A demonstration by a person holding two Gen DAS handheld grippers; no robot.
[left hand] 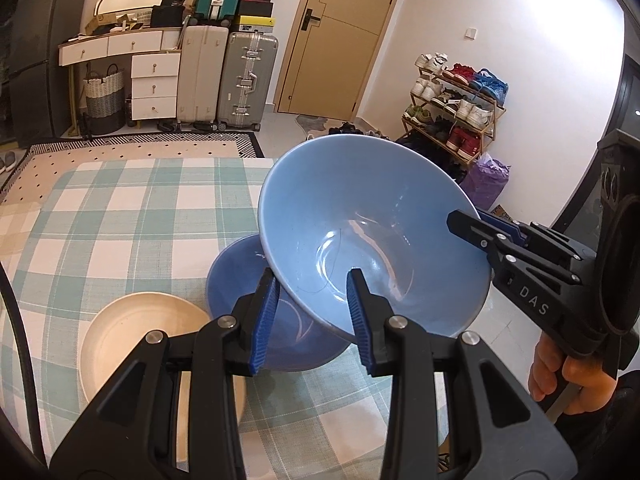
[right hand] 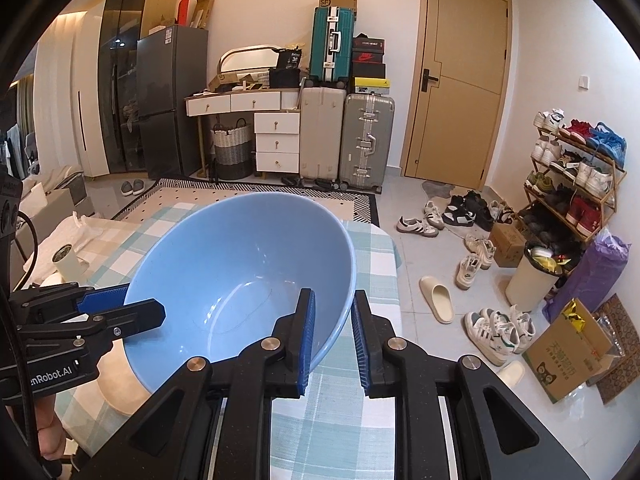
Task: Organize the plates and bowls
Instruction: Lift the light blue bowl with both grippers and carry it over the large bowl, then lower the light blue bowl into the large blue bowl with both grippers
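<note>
A light blue bowl [left hand: 360, 216] [right hand: 240, 264] hangs tilted above the table, held from both sides. My left gripper [left hand: 312, 280] [right hand: 136, 306] is shut on its near-left rim, one finger inside the bowl and one outside. My right gripper [right hand: 334, 294] [left hand: 466, 222] is shut on the opposite rim, which runs between its blue pads. Just under the tilted bowl a darker blue bowl [left hand: 296, 336] sits on the cloth. Left of it lies a cream plate [left hand: 132, 340], partly hidden by my left fingers.
The table wears a green-and-white checked cloth [left hand: 120, 220]. A white cup [right hand: 68, 262] stands off its left side. Right of the table edge the floor holds scattered shoes [right hand: 436, 300], a bin [right hand: 532, 276], a cardboard box [right hand: 568, 356] and a shoe rack [right hand: 576, 176].
</note>
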